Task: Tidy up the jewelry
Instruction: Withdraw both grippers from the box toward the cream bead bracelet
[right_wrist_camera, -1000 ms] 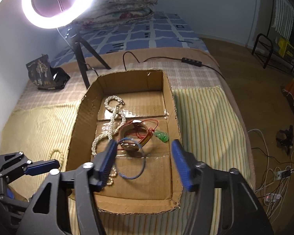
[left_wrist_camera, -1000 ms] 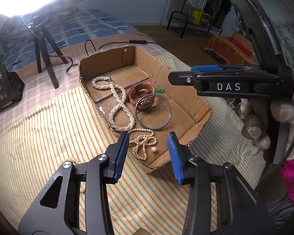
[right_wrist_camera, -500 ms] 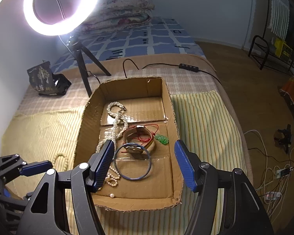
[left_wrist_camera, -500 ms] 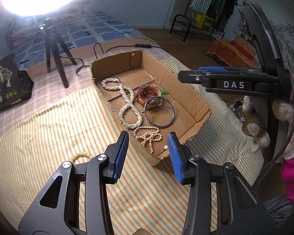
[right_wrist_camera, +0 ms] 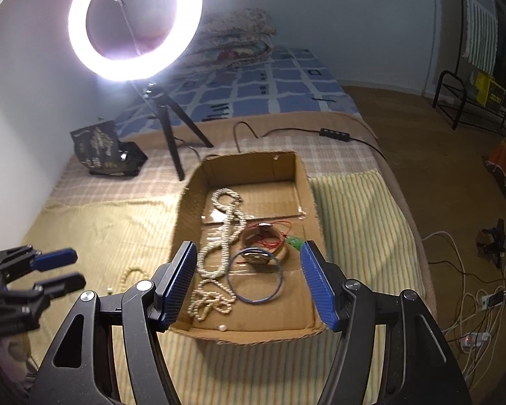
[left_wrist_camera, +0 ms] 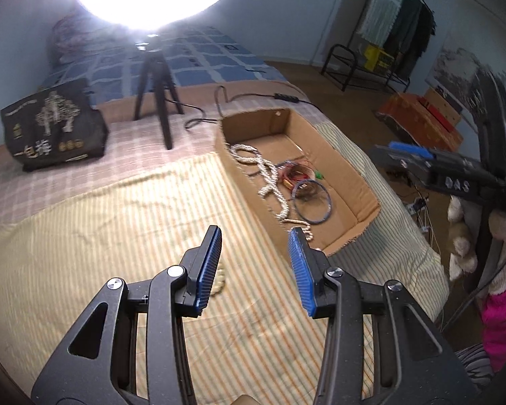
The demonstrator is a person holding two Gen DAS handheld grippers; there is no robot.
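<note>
A shallow cardboard box [right_wrist_camera: 305,182] [left_wrist_camera: 354,168] lies on the striped bed cover. In it are a long pearl necklace [right_wrist_camera: 224,233] [left_wrist_camera: 273,182], a blue bangle [right_wrist_camera: 254,281] [left_wrist_camera: 312,202], a brown bracelet with red cord [right_wrist_camera: 264,238] and a green pendant [right_wrist_camera: 295,243]. A small bead bracelet [right_wrist_camera: 129,275] [left_wrist_camera: 220,278] lies on the cover left of the box, partly behind my left finger. My left gripper [left_wrist_camera: 254,253] [right_wrist_camera: 50,270] is open and empty above it. My right gripper [right_wrist_camera: 249,276] is open and empty over the box's near end.
A ring light on a black tripod [right_wrist_camera: 171,141] [left_wrist_camera: 158,101] stands behind the box, its cable and switch [right_wrist_camera: 334,133] trailing right. A black printed bag [left_wrist_camera: 53,125] sits at the back left. The bed edge drops to a floor with cables [right_wrist_camera: 472,303] on the right.
My left gripper has swung left and back from the box's near end to above the cover beside the box. My right gripper has pulled back and risen slightly. Both stayed open.
</note>
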